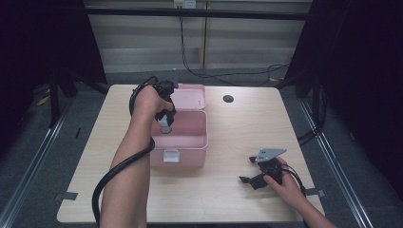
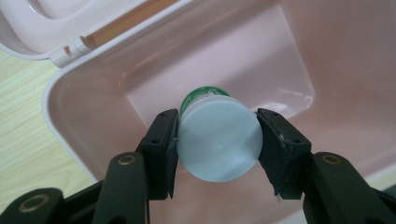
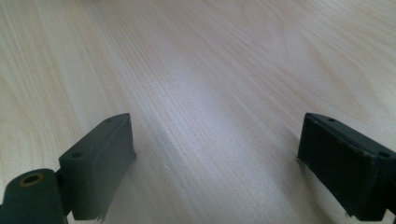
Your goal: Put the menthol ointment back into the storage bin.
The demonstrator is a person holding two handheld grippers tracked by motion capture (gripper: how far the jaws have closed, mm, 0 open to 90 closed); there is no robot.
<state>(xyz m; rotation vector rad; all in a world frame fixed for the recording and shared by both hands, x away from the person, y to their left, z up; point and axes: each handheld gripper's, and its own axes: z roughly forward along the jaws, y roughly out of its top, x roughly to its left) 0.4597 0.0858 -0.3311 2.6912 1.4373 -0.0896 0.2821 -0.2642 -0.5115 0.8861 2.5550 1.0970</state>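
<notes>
Right now the counter (image 1: 237, 137) fills the middle of the high view, and the pink box (image 1: 183, 142) sits left of centre on it, lid (image 1: 190, 96) thrown back toward the top of the frame. My left hand-held gripper (image 1: 165, 118) hangs over the open box, pointing down into it. It is pinching a small bottle (image 2: 219, 138) by its pale cap, one pad on each side; green body just peeks out behind the cap in the left gripper view. Bottle's long axis runs straight along the jaws, so upright, base aimed at the box floor (image 2: 261, 60). The floor lies directly below the bottle, walls all round, none touching that I can tell. Next move I'd judge: go straight down, let go once it stands. My right hand-held gripper (image 1: 256, 173) rests low right in the high view, well apart from the box, jaws spread with nothing between them, bare wood under it in the right gripper view. Left hand is clearly the nearer one.
</notes>
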